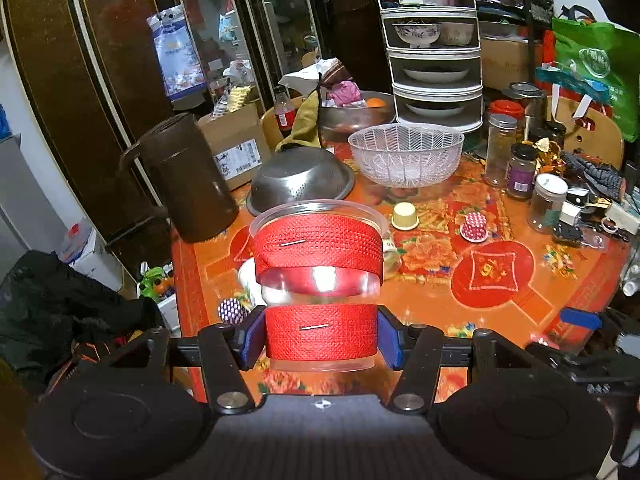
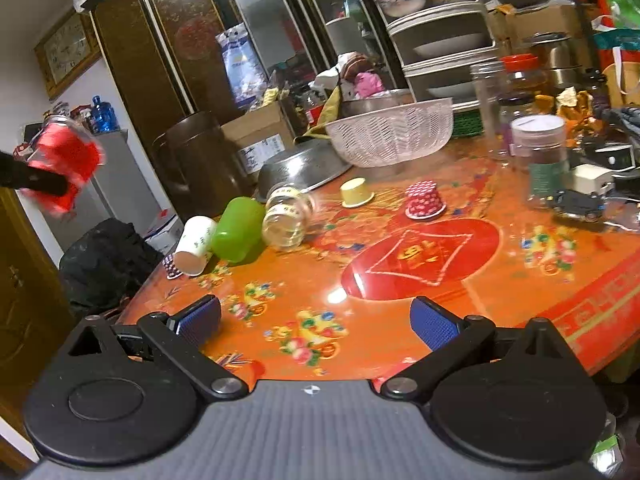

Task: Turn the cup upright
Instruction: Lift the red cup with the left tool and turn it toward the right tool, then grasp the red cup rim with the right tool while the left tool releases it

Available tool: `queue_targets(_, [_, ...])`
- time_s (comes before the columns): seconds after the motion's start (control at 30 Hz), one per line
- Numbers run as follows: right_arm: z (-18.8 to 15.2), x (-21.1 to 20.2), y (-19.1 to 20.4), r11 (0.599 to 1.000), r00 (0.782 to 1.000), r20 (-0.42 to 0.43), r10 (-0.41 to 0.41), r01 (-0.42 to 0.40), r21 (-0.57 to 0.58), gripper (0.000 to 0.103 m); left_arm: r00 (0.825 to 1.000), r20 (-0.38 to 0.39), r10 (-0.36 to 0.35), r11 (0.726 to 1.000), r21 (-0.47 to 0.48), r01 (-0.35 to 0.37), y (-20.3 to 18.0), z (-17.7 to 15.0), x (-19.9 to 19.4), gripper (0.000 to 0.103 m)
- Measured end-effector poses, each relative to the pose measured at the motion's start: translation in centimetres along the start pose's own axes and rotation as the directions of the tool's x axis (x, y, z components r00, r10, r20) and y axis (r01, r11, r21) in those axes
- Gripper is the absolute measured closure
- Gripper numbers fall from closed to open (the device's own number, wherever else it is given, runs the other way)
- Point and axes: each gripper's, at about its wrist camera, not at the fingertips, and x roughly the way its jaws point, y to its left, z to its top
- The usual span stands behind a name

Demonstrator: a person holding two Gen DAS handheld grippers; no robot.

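My left gripper is shut on a clear plastic cup wrapped in red bands. It holds the cup above the table with its open rim pointing away from the camera. The same cup shows blurred at the far left of the right wrist view, in the air, held by the left gripper. My right gripper is open and empty over the near part of the orange table. A white paper cup, a green cup and a clear glass jar lie on their sides.
A yellow small cup and a red dotted one stand upside down mid-table. A steel colander, a white basket, a dark jug, a dish rack and several jars crowd the far side.
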Motion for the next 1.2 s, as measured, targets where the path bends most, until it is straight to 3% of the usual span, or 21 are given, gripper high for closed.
queue_targets(0.17, [0.0,0.4,1.1,1.0,1.0,-0.016,0.026,-0.025,0.018,0.001,0.991,-0.06,-0.123,0.991,-0.061,0.119,-0.4,-3.4,3.8,0.043])
queue_targets(0.33, [0.2,1.3,1.5,0.997,0.996,-0.077,0.039,-0.033,0.069,0.001,0.952,-0.145,-0.27,0.953,-0.18,0.243,-1.4,-6.8,10.1,0.043])
queue_targets(0.57, [1.1,4.0,2.8,0.991,0.973,-0.228,0.032,-0.001,0.137,0.001,0.937,-0.152,-0.314,0.932,-0.239,0.274,-3.1,-9.7,12.8,0.043])
queue_targets(0.7, [1.8,5.8,4.4,0.986,0.958,-0.276,0.076,-0.032,0.161,0.001,0.927,-0.157,-0.342,0.92,-0.255,0.296,-3.1,-10.8,13.4,0.043])
queue_targets(0.93, [2.2,10.0,6.4,0.957,0.891,-0.418,0.175,-0.055,0.284,0.001,0.931,-0.111,-0.348,0.912,-0.269,0.309,-2.9,-11.5,13.5,0.043])
queue_targets(1.03, [2.5,11.2,6.8,0.948,0.875,-0.449,0.184,-0.037,0.316,0.001,0.925,-0.107,-0.366,0.904,-0.275,0.326,-2.6,-11.5,13.6,0.043])
queue_targets(1.2, [2.8,12.5,7.7,0.955,0.862,-0.483,0.151,-0.002,0.295,0.012,0.917,-0.102,-0.385,0.896,-0.282,0.344,-2.2,-11.6,13.7,0.043])
